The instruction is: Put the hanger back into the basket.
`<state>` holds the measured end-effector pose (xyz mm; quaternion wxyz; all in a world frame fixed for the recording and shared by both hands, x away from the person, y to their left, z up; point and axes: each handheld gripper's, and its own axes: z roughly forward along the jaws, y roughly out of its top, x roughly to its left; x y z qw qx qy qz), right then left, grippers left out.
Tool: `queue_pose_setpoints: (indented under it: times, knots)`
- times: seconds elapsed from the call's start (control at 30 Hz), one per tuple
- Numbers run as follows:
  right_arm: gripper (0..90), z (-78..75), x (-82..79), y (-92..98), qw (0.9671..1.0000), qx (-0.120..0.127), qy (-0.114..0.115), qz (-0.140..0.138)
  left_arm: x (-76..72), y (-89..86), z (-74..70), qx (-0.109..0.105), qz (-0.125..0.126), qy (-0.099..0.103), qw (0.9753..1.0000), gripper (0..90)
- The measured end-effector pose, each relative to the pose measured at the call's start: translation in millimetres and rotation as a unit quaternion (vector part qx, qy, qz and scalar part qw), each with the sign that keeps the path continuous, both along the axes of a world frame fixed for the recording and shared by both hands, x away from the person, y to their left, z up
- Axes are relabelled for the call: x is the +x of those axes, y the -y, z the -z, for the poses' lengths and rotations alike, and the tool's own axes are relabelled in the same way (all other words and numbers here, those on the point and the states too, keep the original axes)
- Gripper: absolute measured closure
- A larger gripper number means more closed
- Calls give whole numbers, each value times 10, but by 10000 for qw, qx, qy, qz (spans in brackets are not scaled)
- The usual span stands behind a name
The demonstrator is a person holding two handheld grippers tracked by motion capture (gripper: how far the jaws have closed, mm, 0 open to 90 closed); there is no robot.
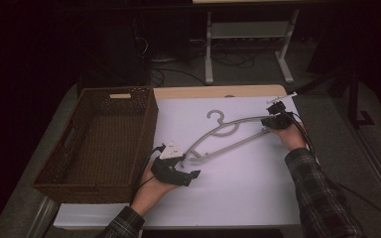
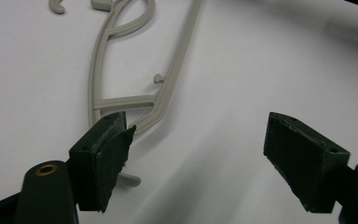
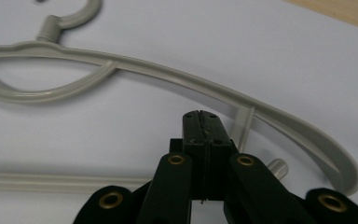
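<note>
We list a hanger [image 1: 228,136] lying flat across the table [image 1: 238,188], its hook toward the far edge, a basket [image 1: 99,144] standing left of it, left gripper [image 1: 192,174] at its near-left end, right gripper [image 1: 267,122] at its far-right end.

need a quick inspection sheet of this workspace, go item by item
surface: white sheet over a wooden table, bare around the work
job's things: grey plastic hanger lying flat on the sheet, hook toward the far edge
clutter: empty brown wicker basket at the left of the table
grippers: left gripper open, one of its fingers touching the hanger's near end; right gripper shut, at the hanger's other end, grip on it not clear
cables: one trails from the left gripper toward the basket, one runs back along the right sleeve
surroundings: dark room, white table frame and floor cables behind
</note>
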<state>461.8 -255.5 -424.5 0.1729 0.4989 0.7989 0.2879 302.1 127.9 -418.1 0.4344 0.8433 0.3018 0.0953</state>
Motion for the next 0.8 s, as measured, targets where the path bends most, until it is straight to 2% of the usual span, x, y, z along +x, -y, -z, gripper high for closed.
queue_pose_setpoints:
  times: [0.1, 0.23, 0.3, 0.4, 0.5, 0.57, 0.8]
  knots:
    - [898, 20, 54, 4, 9999, -98, -64, 0, 3, -3, 4, 9, 20, -11, 10000, 211]
    - [899, 88, 101, 47, 9994, -218, -282, 45, -1, -11, -16, -14, 21, 53, 10000, 190]
    - [899, 103, 101, 70, 9993, -122, -355, 20, 5, -15, -16, -22, 10, 54, 10000, 190]
    - [899, 104, 94, 63, 9990, -194, -399, -86, 11, -10, -9, 0, 16, 46, 10000, 190]
    - [900, 123, 66, 61, 9983, -223, -510, -146, 15, -6, -5, 10, 20, 52, 10000, 188]
    - [900, 121, 56, 71, 9985, -207, -489, -157, 18, -5, -3, 15, 18, 47, 10000, 188]
    - [900, 104, -98, 151, 9971, -63, -716, -259, 26, -3, 3, 23, 28, 44, 10000, 186]
